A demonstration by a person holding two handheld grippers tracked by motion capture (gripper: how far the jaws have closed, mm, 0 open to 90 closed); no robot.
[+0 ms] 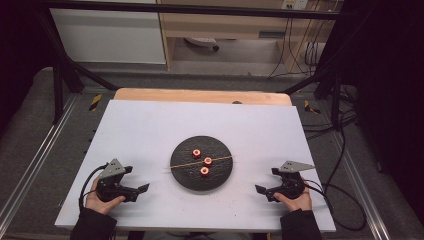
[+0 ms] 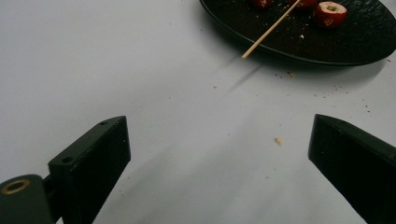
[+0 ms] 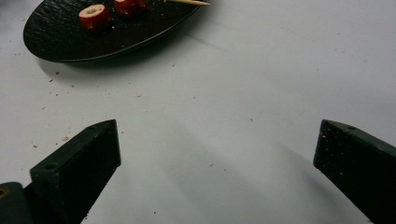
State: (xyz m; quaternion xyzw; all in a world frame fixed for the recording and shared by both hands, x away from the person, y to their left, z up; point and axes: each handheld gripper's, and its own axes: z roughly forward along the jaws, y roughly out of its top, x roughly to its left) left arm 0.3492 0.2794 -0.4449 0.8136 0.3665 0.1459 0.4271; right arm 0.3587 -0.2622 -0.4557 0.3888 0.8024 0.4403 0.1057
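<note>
Black round plate (image 1: 182, 172) at centre of white table (image 1: 150, 130), bearing three red fruit pieces (image 1: 205, 171) and thin wooden skewer (image 1: 220, 159) laid across, both ends overhanging the rim. Left gripper (image 1: 141, 192) and right gripper (image 1: 261, 192) held low at either side of the plate, well apart from it, jaws pointed inward. Judged as the opening step: nothing yet picked up, both tools waiting at rest positions.

Left gripper view: both black jaws spread wide over bare table, nothing between them, nothing touched. Plate (image 2: 261, 39) at upper right, skewer (image 2: 268, 31) tip jutting past the rim toward the camera, one cored fruit piece (image 2: 330, 14) near it, crumbs scattered on the surface.

Right gripper view: jaws likewise spread wide and empty above the table. Plate (image 3: 60, 42) at upper left, cored fruit piece (image 3: 95, 17) nearest, a second piece behind it, skewer (image 3: 189, 2) end poking over the far rim.

Next move, by judgement: reach in toward the plate, one tool closing on an overhanging skewer end, the other on a fruit piece; fine alignment needed, given the thin stick and small round fruit, likely to roll.
</note>
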